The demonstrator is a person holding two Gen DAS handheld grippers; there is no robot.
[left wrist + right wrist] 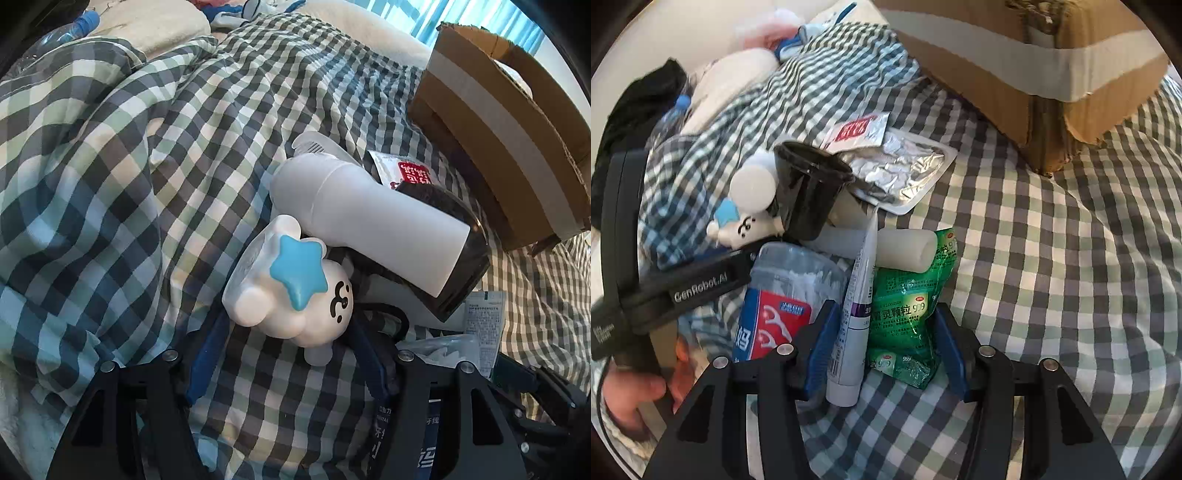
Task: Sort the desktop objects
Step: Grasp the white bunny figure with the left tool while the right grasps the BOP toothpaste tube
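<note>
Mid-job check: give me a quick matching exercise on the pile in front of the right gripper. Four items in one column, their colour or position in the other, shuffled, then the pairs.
Items
1. medicine sachet
2. ointment tube
3. floss pick jar
4. cardboard box

Descriptions
A. brown with a pale tape band, at the far end of the checked cloth
B. green, lying between the right gripper fingers
C. clear body with a red and blue label, left of the tube
D. white and slim, cap end nearest the camera

Pairs: 1-B, 2-D, 3-C, 4-A
</note>
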